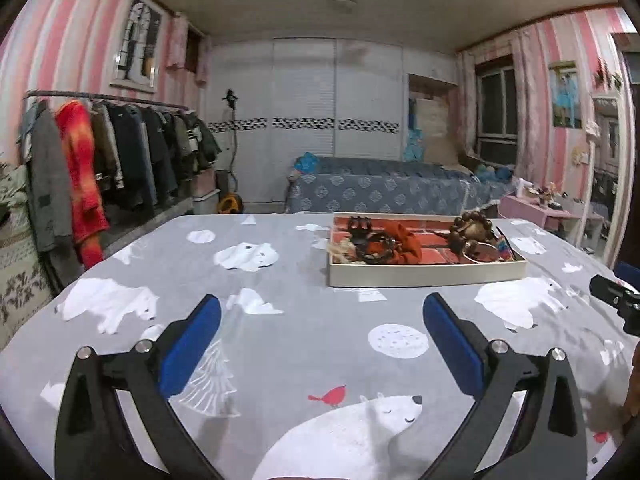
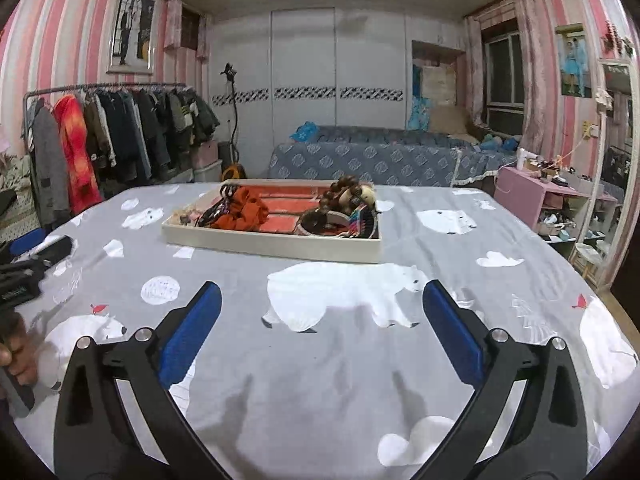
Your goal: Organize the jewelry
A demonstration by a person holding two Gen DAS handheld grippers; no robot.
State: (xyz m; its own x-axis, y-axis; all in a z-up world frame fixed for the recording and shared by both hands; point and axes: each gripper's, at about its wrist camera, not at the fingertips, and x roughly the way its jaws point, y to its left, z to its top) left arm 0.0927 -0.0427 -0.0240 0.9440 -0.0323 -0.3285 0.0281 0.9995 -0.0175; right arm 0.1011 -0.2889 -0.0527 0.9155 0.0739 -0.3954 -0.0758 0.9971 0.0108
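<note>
A shallow cream tray (image 1: 424,276) with a red lining sits on the table, ahead and right of my left gripper (image 1: 322,308). It holds an orange scrunchie (image 1: 404,242), a brown bead bracelet (image 1: 474,226), dark bracelets (image 1: 360,228) and a striped band (image 1: 505,248). In the right wrist view the tray (image 2: 276,246) lies ahead and left of my right gripper (image 2: 322,296), with the scrunchie (image 2: 244,212) and bead bracelet (image 2: 344,192) inside. Both grippers are open and empty, hovering low over the cloth short of the tray.
The table carries a grey polar-bear cloth (image 1: 280,344). A clothes rack (image 1: 108,152) stands at the left, a bed (image 1: 392,188) behind, a pink shelf unit (image 2: 556,204) at the right. The other gripper's tip (image 1: 616,296) shows at the right edge.
</note>
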